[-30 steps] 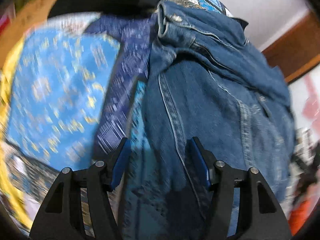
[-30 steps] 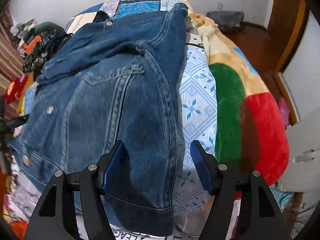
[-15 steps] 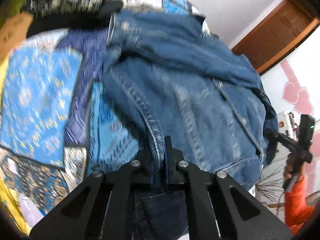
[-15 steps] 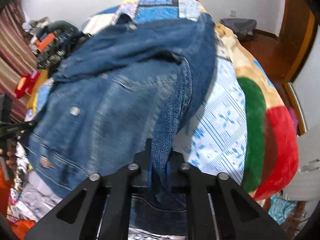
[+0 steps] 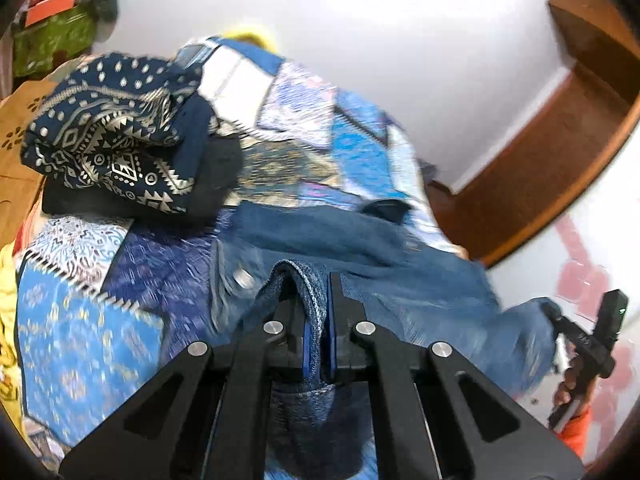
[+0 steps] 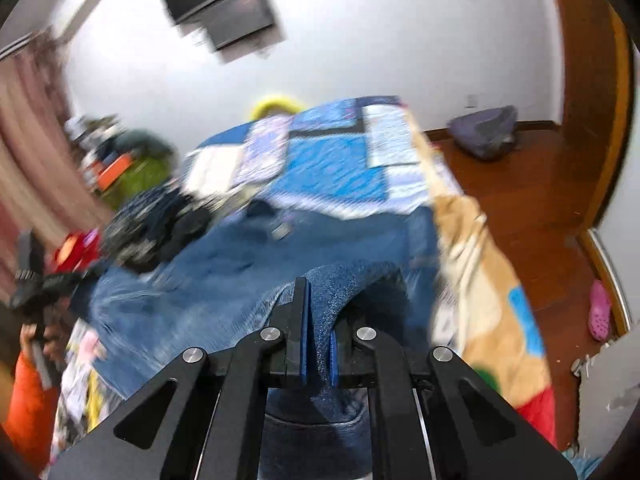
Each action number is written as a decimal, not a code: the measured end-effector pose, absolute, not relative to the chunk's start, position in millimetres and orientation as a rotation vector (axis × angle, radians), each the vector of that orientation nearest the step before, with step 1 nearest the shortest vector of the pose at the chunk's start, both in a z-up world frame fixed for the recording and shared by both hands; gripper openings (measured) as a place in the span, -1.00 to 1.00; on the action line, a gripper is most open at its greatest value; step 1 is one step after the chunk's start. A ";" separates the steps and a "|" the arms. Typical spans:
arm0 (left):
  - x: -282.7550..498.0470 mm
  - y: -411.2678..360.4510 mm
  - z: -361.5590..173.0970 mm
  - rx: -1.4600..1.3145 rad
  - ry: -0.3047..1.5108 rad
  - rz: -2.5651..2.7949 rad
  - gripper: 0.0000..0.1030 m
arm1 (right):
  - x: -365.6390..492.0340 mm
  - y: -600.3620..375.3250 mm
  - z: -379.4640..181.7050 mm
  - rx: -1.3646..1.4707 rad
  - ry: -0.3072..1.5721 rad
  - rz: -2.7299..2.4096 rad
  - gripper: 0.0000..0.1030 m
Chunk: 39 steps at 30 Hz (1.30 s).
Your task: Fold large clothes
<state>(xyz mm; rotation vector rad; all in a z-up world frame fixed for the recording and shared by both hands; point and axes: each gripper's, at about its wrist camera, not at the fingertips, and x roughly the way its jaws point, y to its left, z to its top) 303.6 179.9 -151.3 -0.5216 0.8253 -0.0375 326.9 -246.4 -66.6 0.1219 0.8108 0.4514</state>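
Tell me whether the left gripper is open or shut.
Shut. The left gripper has its blue pads pressed against a pinched fold of the blue denim jacket.

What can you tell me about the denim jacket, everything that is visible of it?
The denim jacket is blue, of thick woven cotton as it looks, with pale stitched seams and metal buttons. It lies spread and rumpled on the patchwork quilt of the bed. Two folds of its near edge are lifted: the left gripper pinches one, the right gripper the other, both fingers closed on cloth. A folded patterned garment lies beside it.
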 end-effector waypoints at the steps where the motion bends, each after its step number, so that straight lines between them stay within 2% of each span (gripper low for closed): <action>1: 310.1 185.0 -162.5 -0.527 0.848 -0.027 -0.85 | 338.0 -247.3 -74.7 0.126 0.825 0.428 -0.87; 6: 334.5 187.5 -232.6 -0.538 0.998 0.024 -0.78 | 387.7 -235.1 -158.9 0.054 1.008 0.328 -0.87; 11: 321.4 172.6 -217.2 -0.399 0.972 0.009 -0.69 | 373.5 -232.3 -161.2 0.001 0.975 0.329 -0.74; 14: 313.5 163.4 -200.4 -0.275 0.975 0.026 -0.38 | 368.7 -235.7 -146.7 -0.025 1.013 0.355 -0.58; 16: 301.3 160.0 -192.1 -0.245 0.957 0.034 -0.09 | 367.8 -238.2 -137.9 -0.018 1.009 0.367 -0.49; 23: 260.3 158.3 -176.1 -0.217 0.922 0.060 -0.06 | 328.5 -246.2 -119.8 -0.083 0.931 0.390 -0.05; 30: 239.3 135.5 -187.8 -0.090 0.944 0.065 -0.06 | 291.2 -240.8 -123.9 -0.211 0.910 0.390 -0.03; 36: 254.1 129.9 -212.4 -0.043 1.006 0.120 -0.07 | 303.6 -243.2 -146.6 -0.209 0.963 0.302 -0.03; 38: 258.5 132.7 -215.4 -0.059 0.998 0.137 -0.12 | 308.3 -248.6 -145.7 -0.155 0.952 0.287 -0.04; 39: 260.3 134.4 -215.3 -0.068 0.987 0.143 -0.22 | 309.7 -251.7 -143.8 -0.127 0.939 0.283 -0.03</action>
